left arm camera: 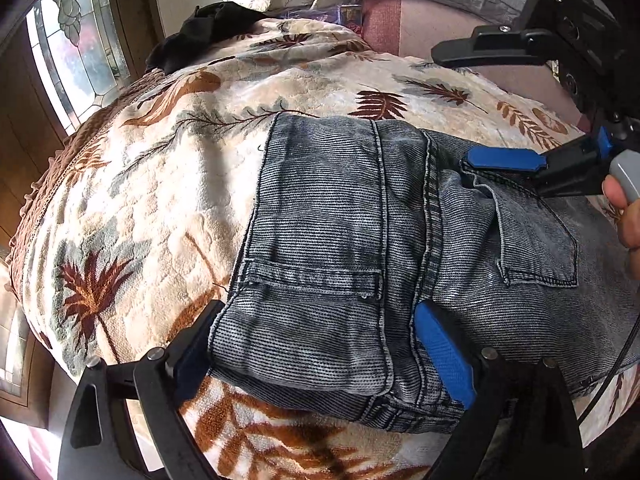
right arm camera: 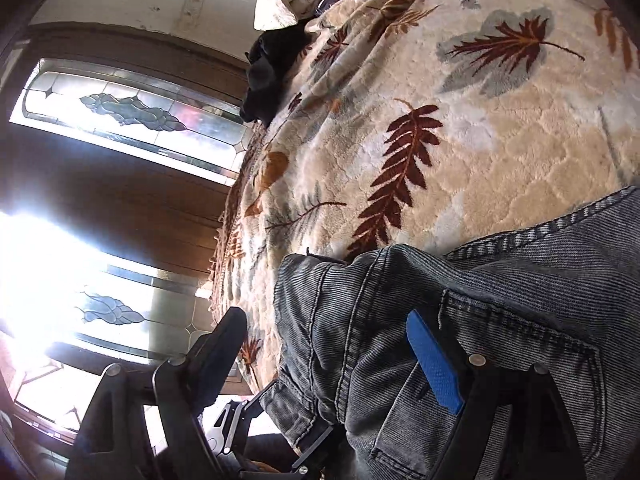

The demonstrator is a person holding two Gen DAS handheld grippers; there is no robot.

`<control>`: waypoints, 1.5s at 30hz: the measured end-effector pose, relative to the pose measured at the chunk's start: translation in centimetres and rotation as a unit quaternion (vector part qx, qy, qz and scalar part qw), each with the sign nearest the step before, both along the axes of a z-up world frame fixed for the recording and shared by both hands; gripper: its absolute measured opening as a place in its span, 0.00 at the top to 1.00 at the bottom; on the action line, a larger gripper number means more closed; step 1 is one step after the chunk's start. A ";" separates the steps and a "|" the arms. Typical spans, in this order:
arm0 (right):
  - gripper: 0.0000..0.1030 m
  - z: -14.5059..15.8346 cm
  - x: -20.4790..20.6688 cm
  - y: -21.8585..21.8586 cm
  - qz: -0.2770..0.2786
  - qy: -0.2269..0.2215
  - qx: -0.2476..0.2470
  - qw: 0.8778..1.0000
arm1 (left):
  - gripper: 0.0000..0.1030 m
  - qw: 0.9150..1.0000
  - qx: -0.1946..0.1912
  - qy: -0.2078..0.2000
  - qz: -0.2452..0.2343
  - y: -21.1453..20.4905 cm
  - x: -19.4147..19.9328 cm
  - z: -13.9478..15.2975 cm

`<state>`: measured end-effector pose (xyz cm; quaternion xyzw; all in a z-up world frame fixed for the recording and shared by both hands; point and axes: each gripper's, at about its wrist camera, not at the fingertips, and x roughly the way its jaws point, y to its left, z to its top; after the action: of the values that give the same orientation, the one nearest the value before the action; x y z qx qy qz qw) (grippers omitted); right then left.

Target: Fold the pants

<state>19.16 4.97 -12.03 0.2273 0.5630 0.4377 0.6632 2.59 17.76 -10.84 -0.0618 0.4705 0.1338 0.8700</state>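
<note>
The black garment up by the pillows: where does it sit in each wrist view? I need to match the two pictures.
Left wrist view: the black garment lies upper left of centre, on the blanket's far edge, beside the window.
Right wrist view: the black garment lies upper centre-left, at the blanket's edge, near the stained-glass window.
Shared landmark: the folded jeans, lower right in both views.

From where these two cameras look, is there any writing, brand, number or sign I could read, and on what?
Readable text: none.
Colourful packets behind the leaf-print blanket: print too blurred and small to read.
Folded jeans: stitching, back pocket, no legible label or tag.
Blue-padded fingers: no markings visible.
Patterned window glass: decoration only, no lettering.
</note>
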 end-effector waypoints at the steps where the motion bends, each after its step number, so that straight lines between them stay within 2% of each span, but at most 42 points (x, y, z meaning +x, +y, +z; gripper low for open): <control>1: 0.18 -1.2 -0.1 0.5 0.008 0.010 -0.027 1.000 | 0.08 1.000 0.000 0.000 0.001 0.0 0.1 0.0; 2: 0.18 -3.0 0.0 1.0 0.024 0.026 -0.057 0.998 | 0.08 1.000 0.000 0.002 0.002 -0.1 0.2 0.0; 3: 0.18 -3.2 0.0 0.6 0.019 0.012 -0.045 0.999 | 0.08 1.000 0.001 0.002 0.002 0.0 0.3 0.0; 5: 0.18 -2.0 0.2 -0.6 0.002 0.030 -0.013 0.999 | 0.08 1.000 -0.003 -0.013 0.005 0.1 -0.2 0.6; 9: 0.18 2.4 -0.5 -5.7 -0.040 -0.014 0.022 0.999 | 0.08 0.996 0.001 -0.091 0.005 -0.1 -1.8 3.3; 11: 0.18 2.9 -1.7 -9.2 -0.062 -0.010 0.027 0.998 | 0.08 0.992 -0.001 -0.124 -0.005 -0.7 -2.3 4.5; 13: 0.18 2.2 -3.3 -12.3 -0.073 0.006 0.031 0.997 | 0.08 0.991 -0.006 -0.133 -0.024 -1.7 -2.1 4.8; 15: 0.17 0.3 -5.1 -14.3 -0.081 0.026 0.024 0.996 | 0.08 0.994 0.019 -0.102 -0.040 -3.1 -0.9 4.0; 17: 0.19 -3.2 -6.1 -14.9 -0.070 0.054 -0.022 0.996 | 0.08 0.997 0.059 -0.013 -0.049 -4.4 1.2 1.0; 18: 0.22 -3.6 -6.4 -15.5 -0.083 0.043 -0.005 0.996 | 0.07 0.997 0.062 -0.002 -0.043 -4.5 1.5 0.2; 21: 0.21 -1.8 -6.8 -16.7 -0.108 0.036 -0.002 0.994 | 0.07 0.998 0.032 -0.038 -0.026 -3.7 0.8 2.0; 23: 0.21 0.1 -7.8 -17.8 -0.121 -0.002 0.014 0.993 | 0.07 0.996 0.042 -0.075 -0.013 -3.7 0.1 3.2; 25: 0.21 0.7 -9.1 -19.5 -0.133 -0.014 0.025 0.991 | 0.07 0.994 0.044 -0.102 -0.022 -4.1 -0.3 4.2; 27: 0.21 0.2 -10.1 -21.7 -0.164 -0.014 0.009 0.986 | 0.07 0.992 0.044 -0.116 -0.029 -4.7 -0.5 4.6; 30: 0.22 -2.9 -10.4 -25.1 -0.204 0.024 -0.008 0.979 | 0.07 0.994 0.034 -0.089 -0.048 -5.7 0.6 3.7; 31: 0.24 -4.1 -10.2 -26.0 -0.213 0.039 0.003 0.976 | 0.07 0.996 0.035 -0.062 -0.052 -6.1 1.4 2.8; 32: 0.24 -4.2 -10.1 -26.7 -0.218 0.045 0.026 0.975 | 0.07 0.997 0.040 -0.029 -0.055 -6.5 2.1 1.8; 33: 0.24 -3.7 -10.2 -27.1 -0.221 0.051 0.024 0.974 | 0.07 0.997 0.049 -0.014 -0.052 -6.8 2.5 1.1; 34: 0.24 -2.8 -10.2 -27.3 -0.221 0.042 0.014 0.974 | 0.07 0.997 0.054 -0.022 -0.050 -7.0 2.4 1.3; 37: 0.24 0.3 -10.9 -29.7 -0.237 -0.011 0.033 0.971 | 0.07 0.996 0.045 -0.057 -0.058 -7.5 1.6 2.6; 40: 0.17 0.0 -11.4 -33.5 -0.289 -0.016 -0.009 0.957 | 0.07 0.992 0.064 -0.077 -0.079 -8.9 0.9 3.3; 42: 0.17 -2.5 -11.1 -35.5 -0.314 0.028 -0.050 0.948 | 0.07 0.989 0.086 -0.049 -0.108 -10.5 1.3 2.4; 44: 0.17 -2.9 -11.2 -37.2 -0.318 0.037 0.004 0.948 | 0.07 0.987 0.104 0.007 -0.124 -11.5 2.0 0.7; 45: 0.17 -2.2 -11.4 -37.9 -0.324 0.032 0.016 0.945 | 0.07 0.987 0.107 -0.006 -0.119 -11.6 1.7 0.9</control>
<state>7.75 -32.90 -14.18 0.4220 0.4723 0.2006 0.7474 4.30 6.17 -9.96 0.0876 0.4524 0.0783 0.8840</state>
